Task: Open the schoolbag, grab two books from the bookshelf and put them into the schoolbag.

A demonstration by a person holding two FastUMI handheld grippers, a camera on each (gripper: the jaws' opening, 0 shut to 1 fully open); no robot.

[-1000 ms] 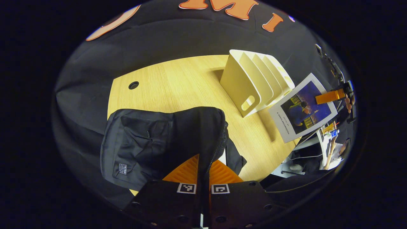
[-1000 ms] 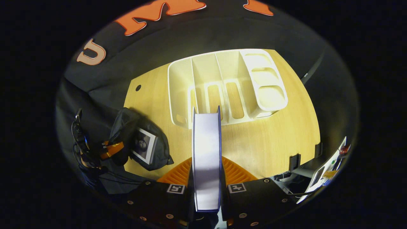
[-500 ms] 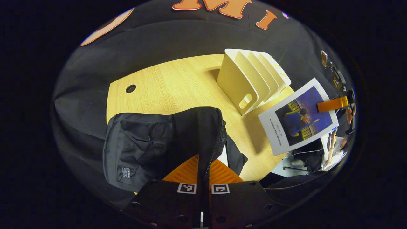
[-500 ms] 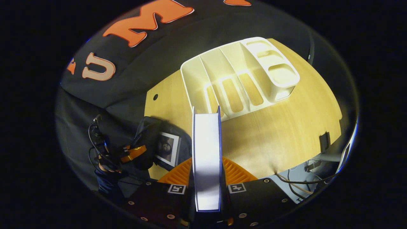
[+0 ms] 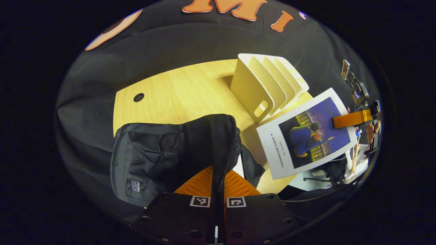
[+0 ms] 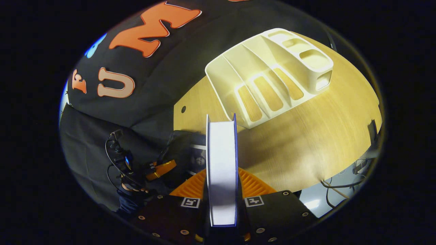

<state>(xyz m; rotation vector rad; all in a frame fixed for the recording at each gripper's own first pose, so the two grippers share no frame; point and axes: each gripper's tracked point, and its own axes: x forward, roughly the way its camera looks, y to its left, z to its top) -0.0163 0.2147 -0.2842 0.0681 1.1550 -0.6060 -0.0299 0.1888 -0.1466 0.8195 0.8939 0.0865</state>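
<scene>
The black schoolbag (image 5: pixel 160 153) lies on the wooden table (image 5: pixel 184 88), and my left gripper (image 5: pixel 218 172) is shut on its zipper edge, holding the flap up. In the right gripper view the schoolbag (image 6: pixel 180 143) is at lower left, with a first book (image 6: pixel 198 157) partly showing inside it. My right gripper (image 6: pixel 221 177) is shut on a second book (image 6: pixel 221 160), seen edge-on. In the left gripper view that blue-covered book (image 5: pixel 306 136) hangs above the table's right edge, just right of the bag. The cream bookshelf (image 5: pixel 265 85) stands behind with bare slots.
A round cable hole (image 5: pixel 138 97) sits at the table's far left. The bookshelf (image 6: pixel 269 78) takes up the back right of the table. Cables (image 6: pixel 340 185) hang past the table's near edge. A hand (image 5: pixel 369 131) holds the right gripper.
The right gripper has carried the blue-covered book leftward, from beside the bookshelf to closer by the bag's opening. The left gripper has held the bag's flap almost still.
</scene>
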